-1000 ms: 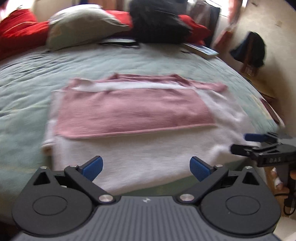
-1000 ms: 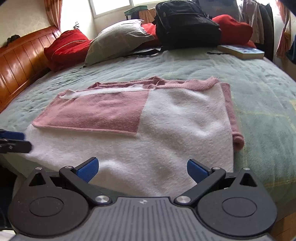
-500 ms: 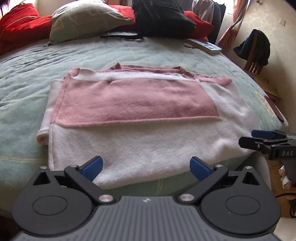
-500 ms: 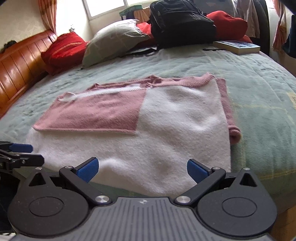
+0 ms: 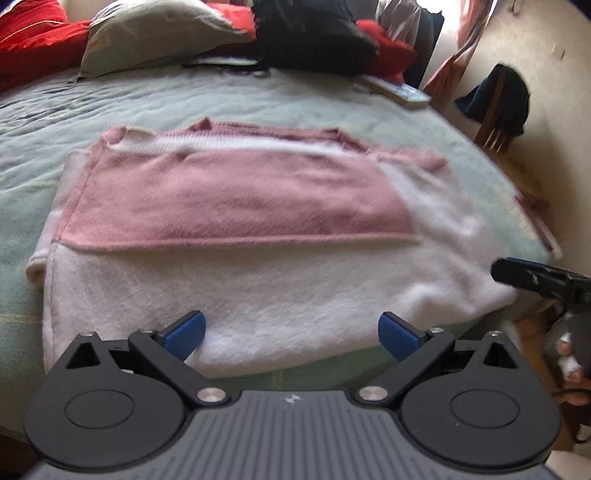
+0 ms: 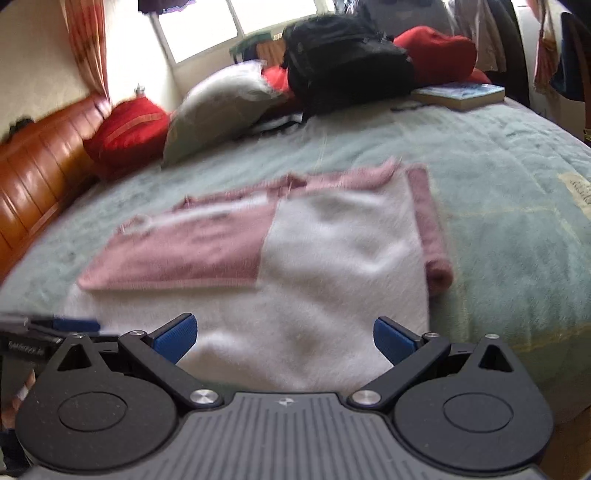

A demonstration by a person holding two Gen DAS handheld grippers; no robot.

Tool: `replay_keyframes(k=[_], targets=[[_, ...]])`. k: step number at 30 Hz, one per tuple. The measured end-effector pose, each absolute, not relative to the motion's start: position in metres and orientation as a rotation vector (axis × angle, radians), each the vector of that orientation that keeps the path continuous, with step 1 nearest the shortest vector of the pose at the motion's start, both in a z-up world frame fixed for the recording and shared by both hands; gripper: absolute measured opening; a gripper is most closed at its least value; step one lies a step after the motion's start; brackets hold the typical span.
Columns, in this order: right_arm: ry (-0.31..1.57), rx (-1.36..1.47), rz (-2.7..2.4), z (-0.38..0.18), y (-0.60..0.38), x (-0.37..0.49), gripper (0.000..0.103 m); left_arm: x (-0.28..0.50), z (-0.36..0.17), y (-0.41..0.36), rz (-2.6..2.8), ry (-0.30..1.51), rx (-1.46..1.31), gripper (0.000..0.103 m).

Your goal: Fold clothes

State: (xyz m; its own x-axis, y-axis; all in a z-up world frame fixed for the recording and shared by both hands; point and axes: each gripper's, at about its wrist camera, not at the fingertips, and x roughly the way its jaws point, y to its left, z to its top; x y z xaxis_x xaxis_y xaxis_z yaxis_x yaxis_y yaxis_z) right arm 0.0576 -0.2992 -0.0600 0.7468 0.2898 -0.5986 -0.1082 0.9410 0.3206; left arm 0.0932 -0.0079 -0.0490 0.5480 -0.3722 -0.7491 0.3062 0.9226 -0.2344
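A pink and white sweater (image 5: pixel 236 236) lies flat on the green bedspread (image 5: pixel 258 99), with a pink panel folded across its upper part and white fabric toward me. My left gripper (image 5: pixel 291 330) is open at the sweater's near hem, nothing between its blue fingertips. My right gripper (image 6: pixel 284 336) is open too, over the white near edge of the sweater (image 6: pixel 332 266). The right gripper's black tip (image 5: pixel 532 277) pokes in at the right of the left wrist view. In the right wrist view, the left gripper (image 6: pixel 55 326) shows at the left edge.
Red cushions (image 6: pixel 129 129), a grey pillow (image 5: pixel 155 33), a black backpack (image 6: pixel 343 62) and a book (image 6: pixel 461 94) sit at the bed's far side. A wooden headboard (image 6: pixel 33 177) runs along the left. A chair with dark clothes (image 5: pixel 495 99) stands right of the bed.
Both grippers have moved in closer over the sweater's near hem and stayed open. The sweater has not moved.
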Motion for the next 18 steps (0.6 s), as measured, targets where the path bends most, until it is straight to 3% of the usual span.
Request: replay_keyframes(k=[5,12,18], targets=[[0.581,0.302,0.29,-0.046,-0.313,0.083,0.103,0.091,-0.035,-0.014,-0.396,0.875,-0.045,0.1],[0.688,0.365,0.178,-0.086,-0.339,0.147,0.103,0.091,-0.022,0.004,-0.353,0.81,-0.063,0.1],[0.641,0.347,0.153,-0.07,-0.333,0.127,0.103,0.11,-0.003,0.04,-0.304,0.777,-0.03,0.1]])
